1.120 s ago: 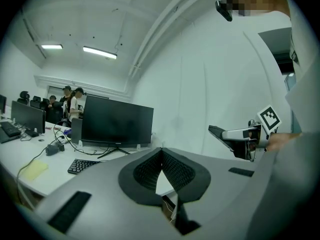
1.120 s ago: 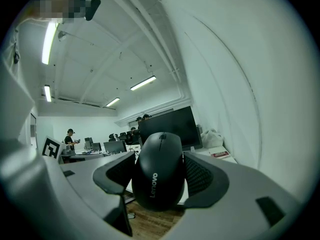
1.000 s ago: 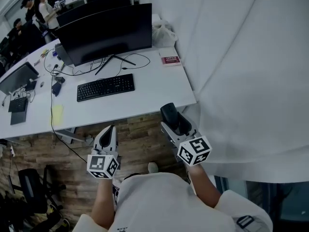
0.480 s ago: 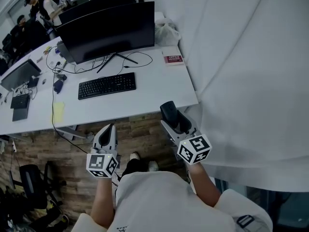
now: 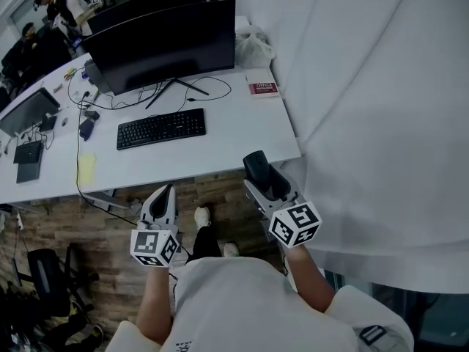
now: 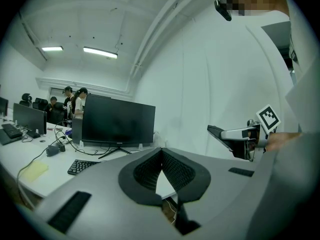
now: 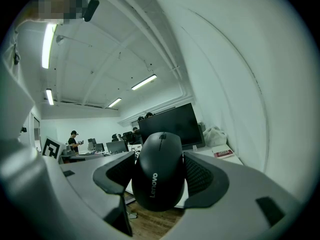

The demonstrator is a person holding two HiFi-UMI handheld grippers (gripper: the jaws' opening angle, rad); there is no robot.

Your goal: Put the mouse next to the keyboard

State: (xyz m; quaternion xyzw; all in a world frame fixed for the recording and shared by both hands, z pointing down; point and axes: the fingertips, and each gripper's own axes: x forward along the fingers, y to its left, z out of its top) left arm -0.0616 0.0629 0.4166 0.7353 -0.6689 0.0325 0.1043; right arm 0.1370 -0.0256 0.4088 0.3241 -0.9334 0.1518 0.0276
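Observation:
A black mouse (image 7: 159, 170) sits clamped between the jaws of my right gripper (image 7: 159, 176); from the head view the mouse (image 5: 256, 169) pokes out of the right gripper (image 5: 265, 180) just short of the white desk's front right corner. The black keyboard (image 5: 161, 129) lies on the white desk (image 5: 242, 134) in front of the big dark monitor (image 5: 163, 46). My left gripper (image 5: 161, 199) hangs over the wooden floor below the desk edge, jaws shut with nothing in them. In the left gripper view its tips (image 6: 161, 151) meet, and the keyboard (image 6: 82, 166) shows at left.
A red-and-white book (image 5: 261, 89) and a crumpled bag (image 5: 253, 50) lie at the desk's back right. Cables, a yellow note (image 5: 86, 171) and small devices spread over the desk's left side. White wall (image 5: 366, 108) on the right. People stand at the far desks (image 5: 66, 2).
The view has shifted slightly; the desk sits a little nearer. A foot has stepped forward on the floor. Both grippers keep their pose, mouse still held.

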